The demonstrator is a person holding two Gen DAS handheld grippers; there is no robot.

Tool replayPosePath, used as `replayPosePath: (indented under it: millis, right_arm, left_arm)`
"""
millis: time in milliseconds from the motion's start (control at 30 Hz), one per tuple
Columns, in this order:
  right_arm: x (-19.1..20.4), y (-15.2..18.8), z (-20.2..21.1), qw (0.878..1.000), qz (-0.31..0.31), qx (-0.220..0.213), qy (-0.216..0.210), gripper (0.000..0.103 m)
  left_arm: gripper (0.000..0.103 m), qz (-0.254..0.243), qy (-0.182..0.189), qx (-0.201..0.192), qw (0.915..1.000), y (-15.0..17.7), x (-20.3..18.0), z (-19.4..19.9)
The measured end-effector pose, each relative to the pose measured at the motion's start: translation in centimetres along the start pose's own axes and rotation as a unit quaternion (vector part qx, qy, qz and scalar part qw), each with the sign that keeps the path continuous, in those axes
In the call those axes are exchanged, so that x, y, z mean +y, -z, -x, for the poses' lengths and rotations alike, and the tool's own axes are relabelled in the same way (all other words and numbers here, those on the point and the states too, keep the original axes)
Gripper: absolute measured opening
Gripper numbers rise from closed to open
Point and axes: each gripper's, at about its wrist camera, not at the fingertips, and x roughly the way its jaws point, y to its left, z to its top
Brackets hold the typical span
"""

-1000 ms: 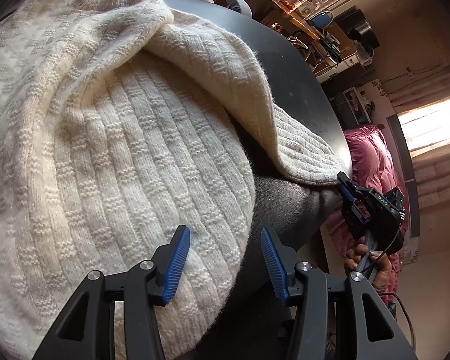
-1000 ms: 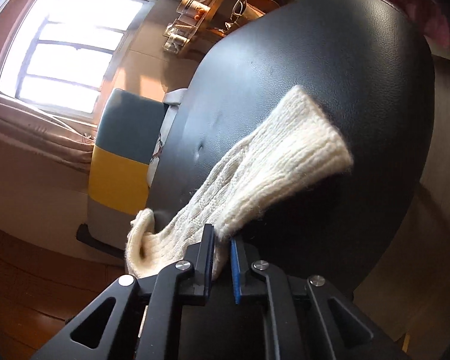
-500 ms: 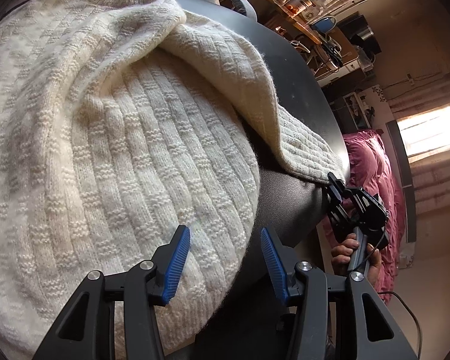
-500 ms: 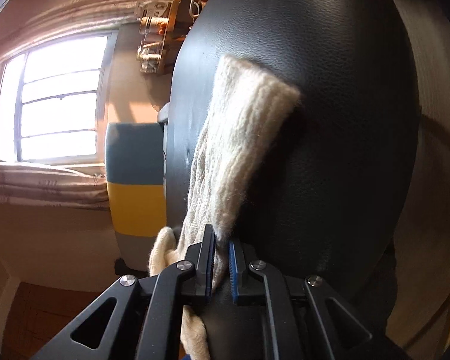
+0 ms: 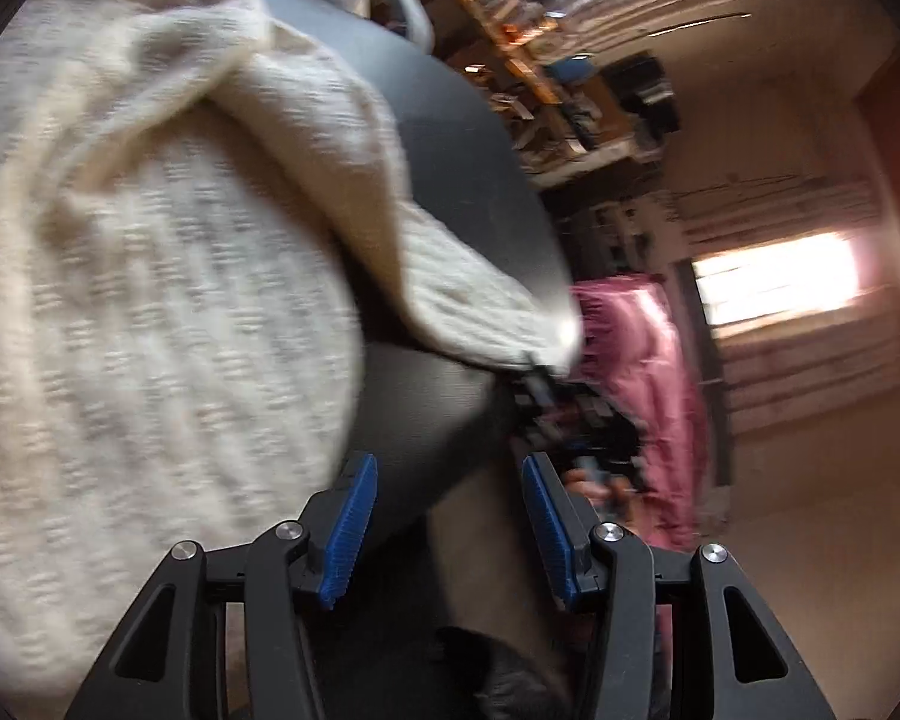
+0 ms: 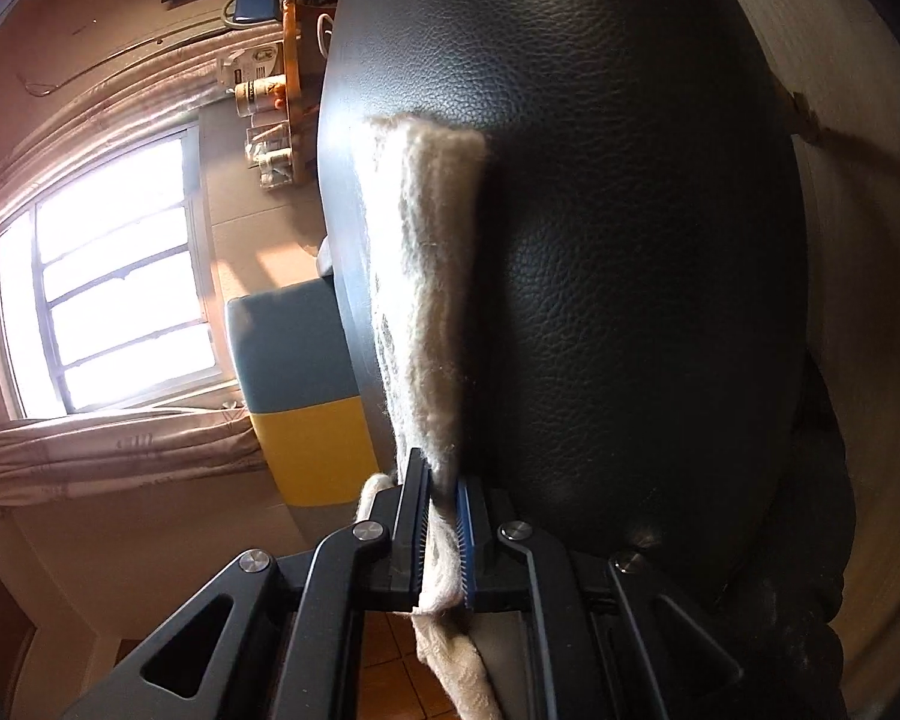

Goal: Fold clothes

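A cream knitted sweater [image 5: 150, 312] lies spread over a black leather surface [image 5: 450, 168], filling the left of the blurred left wrist view. One sleeve [image 5: 468, 300] runs right to the surface's edge. My left gripper [image 5: 447, 516] is open near the sweater's lower hem, with nothing between its blue pads. My right gripper [image 6: 444, 516] is shut on the sleeve cuff [image 6: 426, 276], which stands edge-on over the black surface [image 6: 630, 240]. In the left wrist view the right gripper [image 5: 546, 396] shows at the sleeve's end, with a hand below it.
A pink bedspread [image 5: 648, 372] lies beyond the surface edge. Cluttered shelves [image 5: 540, 78] stand at the back. A blue and yellow chair [image 6: 300, 390] and a bright window [image 6: 108, 276] are left in the right wrist view. Tiled floor shows below.
My left gripper has swung right, off the sweater body toward the bare black surface. My right gripper has rolled, turning the held cuff from flat to edge-on.
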Motion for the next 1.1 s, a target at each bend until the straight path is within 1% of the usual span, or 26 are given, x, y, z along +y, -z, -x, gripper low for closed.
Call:
replayPosePath:
  millis: [33, 133, 200, 267, 333, 367, 433, 467, 500, 567, 633, 700, 767, 833, 900, 1000, 1033, 1067, 1100]
  right_arm:
    - [0.0, 0.2, 0.1, 1.0, 0.002, -0.006, 0.002, 0.007]
    - [0.2, 0.7, 0.2, 1.0, 0.015, -0.021, 0.01, 0.007]
    - [0.5, 0.9, 0.3, 0.999, 0.028, -0.027, 0.02, 0.007]
    - [1.0, 1.1, 0.3, 0.998, 0.042, -0.031, 0.033, 0.007]
    - [1.9, 1.3, 0.2, 0.996, 0.068, -0.035, 0.056, 0.008]
    - [2.6, 1.5, 0.2, 0.993, 0.088, -0.036, 0.068, 0.011]
    - [4.2, 1.6, 0.4, 0.987, 0.134, -0.039, 0.083, 0.009]
    - [5.0, 1.5, 0.7, 0.983, 0.155, -0.045, 0.092, 0.008]
    - [5.7, 1.4, 0.9, 0.979, 0.174, -0.049, 0.099, 0.006]
    - [6.7, 0.8, 1.3, 0.972, 0.202, -0.054, 0.107, 0.006]
    - [7.3, 0.3, 1.5, 0.967, 0.223, -0.051, 0.112, 0.005]
    - [8.1, 0.0, 1.5, 0.962, 0.244, -0.048, 0.115, 0.005]
    - [9.2, 0.7, 1.3, 0.955, 0.27, -0.045, 0.112, 0.005]
    - [10.3, 1.4, 1.3, 0.949, 0.292, -0.043, 0.112, 0.005]
    - [12.0, 1.2, 0.8, 0.946, 0.298, -0.04, 0.119, 0.005]
    - [15.0, 0.8, -0.8, 0.946, 0.3, -0.036, 0.117, 0.005]
    - [16.0, 0.6, -1.2, 0.947, 0.299, -0.035, 0.115, 0.005]
    - [16.7, 0.5, -1.4, 0.947, 0.3, -0.035, 0.113, 0.005]
    - [17.4, 0.4, -1.6, 0.947, 0.3, -0.035, 0.111, 0.005]
  left_arm:
    - [0.051, -0.014, 0.024, -0.001, 0.9996, -0.2, -1.3, -0.7]
    - [0.051, -0.08, 0.043, 0.004, 0.9959, -0.8, -6.1, -4.4]
    - [0.051, -0.107, 0.05, 0.008, 0.993, -1.3, -8.5, -7.0]
    - [0.051, -0.125, 0.048, 0.01, 0.9909, -1.8, -10.4, -9.7]
    - [0.051, -0.124, 0.047, 0.01, 0.9911, -2.4, -11.3, -12.1]
    - [0.051, -0.119, 0.045, 0.014, 0.9918, -2.7, -11.5, -13.2]
    - [0.051, -0.109, 0.029, 0.015, 0.9935, -3.0, -11.8, -14.1]
    - [0.051, -0.117, 0.021, 0.004, 0.9929, -3.0, -11.8, -13.6]
    - [0.051, -0.132, 0.004, -0.009, 0.9912, -3.1, -11.7, -12.7]
    - [0.051, -0.161, -0.046, -0.028, 0.9854, -3.5, -11.1, -10.7]
    - [0.051, -0.178, -0.101, -0.047, 0.9778, -4.2, -9.5, -8.4]
    - [0.051, -0.182, -0.162, -0.066, 0.9677, -5.0, -6.9, -6.1]
    - [0.051, -0.192, -0.206, -0.072, 0.9568, -5.7, -4.6, -4.6]
    - [0.051, -0.202, -0.25, -0.077, 0.9437, -6.3, -2.3, -3.1]
    - [0.051, -0.212, -0.293, -0.083, 0.9285, -6.9, 0.0, -1.6]
    - [0.051, -0.225, -0.357, -0.091, 0.9019, -7.9, 3.5, 0.6]
    - [0.051, -0.24, -0.38, -0.089, 0.8891, -8.2, 4.3, 1.0]
    - [0.049, -0.264, -0.394, -0.079, 0.8766, -8.4, 4.7, 0.9]
    - [0.048, -0.289, -0.399, -0.067, 0.8677, -8.7, 4.9, 0.6]
